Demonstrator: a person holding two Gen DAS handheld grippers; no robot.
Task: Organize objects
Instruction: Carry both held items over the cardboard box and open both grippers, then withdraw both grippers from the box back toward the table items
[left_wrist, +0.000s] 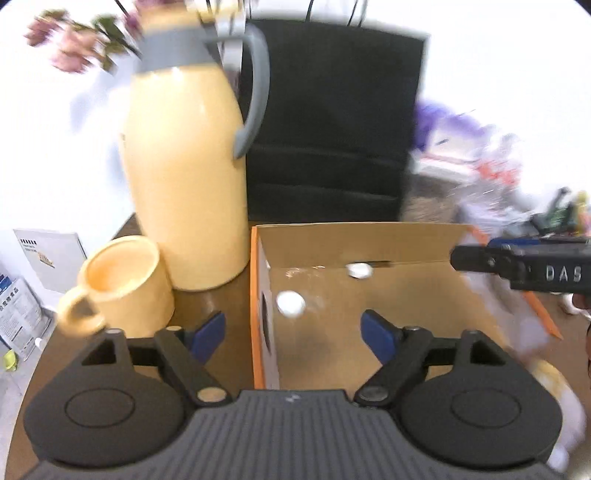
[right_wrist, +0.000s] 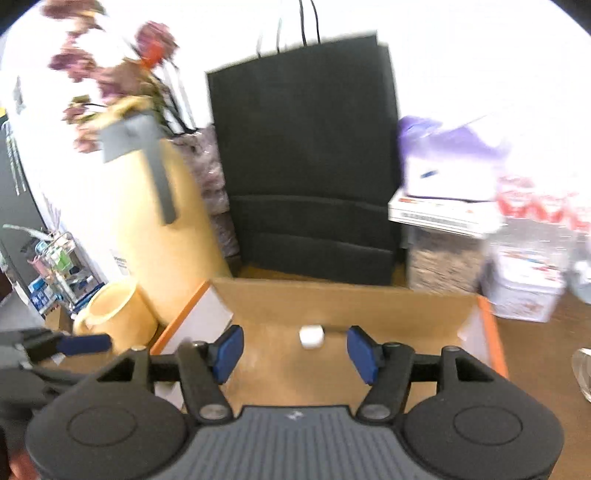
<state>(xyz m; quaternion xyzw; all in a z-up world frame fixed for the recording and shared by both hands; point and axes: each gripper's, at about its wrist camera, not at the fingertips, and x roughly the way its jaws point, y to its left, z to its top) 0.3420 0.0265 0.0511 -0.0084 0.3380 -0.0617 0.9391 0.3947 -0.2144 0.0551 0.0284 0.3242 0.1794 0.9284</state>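
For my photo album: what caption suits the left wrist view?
Open left gripper hovers over a cardboard box, beside a yellow mug and jug.

- Both views were bright, and the white background from 9 to 3 o'clock was blown out to plain white.
- Glare streaked the yellow flask (left_wrist: 184, 177) down its front in the left wrist view.
- Motion blur smeared the flowers (right_wrist: 110, 81) at 10 o'clock and the clutter at 3 o'clock in both views.
- The black bag (right_wrist: 306, 158) showed soft, doubled edges.
- Fisheye distortion bent lines toward the rim, with dark corners at 1 o'clock.
- A soft shadow lay inside the cardboard box (left_wrist: 369, 240); the white pieces in it were blurred.
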